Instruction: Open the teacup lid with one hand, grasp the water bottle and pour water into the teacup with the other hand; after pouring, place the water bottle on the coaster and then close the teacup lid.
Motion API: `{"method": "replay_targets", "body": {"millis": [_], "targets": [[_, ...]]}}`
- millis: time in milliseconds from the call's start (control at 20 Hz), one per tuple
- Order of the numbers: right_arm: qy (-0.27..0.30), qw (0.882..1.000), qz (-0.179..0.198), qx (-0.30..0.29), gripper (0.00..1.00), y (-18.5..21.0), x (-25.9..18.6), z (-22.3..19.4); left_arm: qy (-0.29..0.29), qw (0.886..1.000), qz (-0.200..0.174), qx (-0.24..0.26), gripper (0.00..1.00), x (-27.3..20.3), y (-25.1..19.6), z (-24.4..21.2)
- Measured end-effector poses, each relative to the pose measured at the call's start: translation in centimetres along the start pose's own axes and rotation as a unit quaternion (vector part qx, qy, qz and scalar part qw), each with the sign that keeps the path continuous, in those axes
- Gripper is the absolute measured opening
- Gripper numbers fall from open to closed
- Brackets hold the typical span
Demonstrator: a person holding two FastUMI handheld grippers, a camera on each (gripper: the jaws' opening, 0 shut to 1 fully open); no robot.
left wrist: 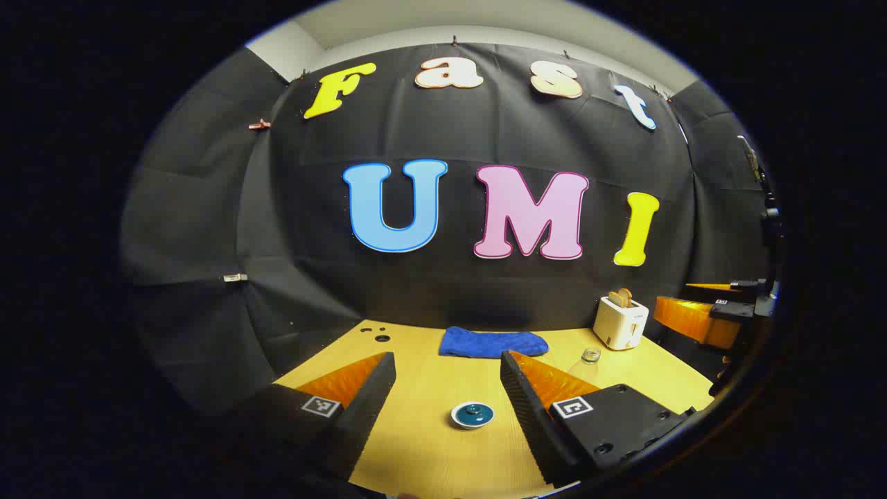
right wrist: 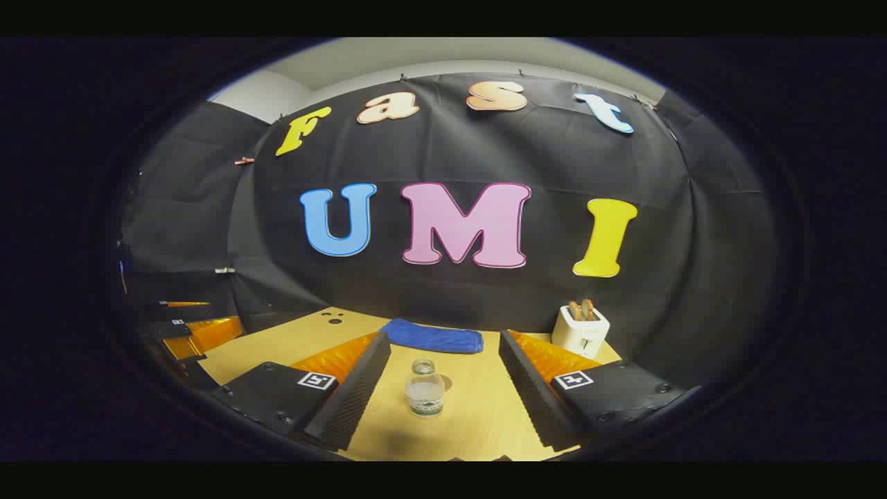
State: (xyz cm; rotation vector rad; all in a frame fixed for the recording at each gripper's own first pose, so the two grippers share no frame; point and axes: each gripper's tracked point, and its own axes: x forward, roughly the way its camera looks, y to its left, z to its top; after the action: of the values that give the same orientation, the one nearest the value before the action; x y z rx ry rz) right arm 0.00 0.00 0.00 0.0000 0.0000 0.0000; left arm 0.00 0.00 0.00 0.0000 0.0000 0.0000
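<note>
Left gripper (left wrist: 448,395): jaws spread wide, nothing held, hanging above the lidded teacup (left wrist: 472,415) on the table (left wrist: 429,457). Right gripper (right wrist: 443,388): jaws likewise released, framing the uncapped water bottle (right wrist: 424,388) standing upright just ahead.

Lid probably glazed, slick, breakable; best pinched by its small centre knob. Bottle clear, thin-walled, part-filled, likely light and squashy; best taken mid-body, gently, 1 firm squeeze short of crushing.

Farther back: blue cloth (right wrist: 433,337) by the wall, toaster (right wrist: 581,330) with 2 slices off right. Well apart from both approaches; nothing blocking.
</note>
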Motion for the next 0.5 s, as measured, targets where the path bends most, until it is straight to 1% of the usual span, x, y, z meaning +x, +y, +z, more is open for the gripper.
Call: {"method": "replay_targets", "body": {"millis": [300,500], "targets": [[0.012,1.000,0.003,0.002,0.98,0.5,0.8,-2.2,0.040,0.999,-0.027,0.011,0.95,2.7,0.0,-3.4],[0.027,0.999,0.014,0.013,0.98,1.9,2.0,-4.2,0.067,0.997,-0.041,0.002,0.95,5.4,-0.4,-6.1]]}}
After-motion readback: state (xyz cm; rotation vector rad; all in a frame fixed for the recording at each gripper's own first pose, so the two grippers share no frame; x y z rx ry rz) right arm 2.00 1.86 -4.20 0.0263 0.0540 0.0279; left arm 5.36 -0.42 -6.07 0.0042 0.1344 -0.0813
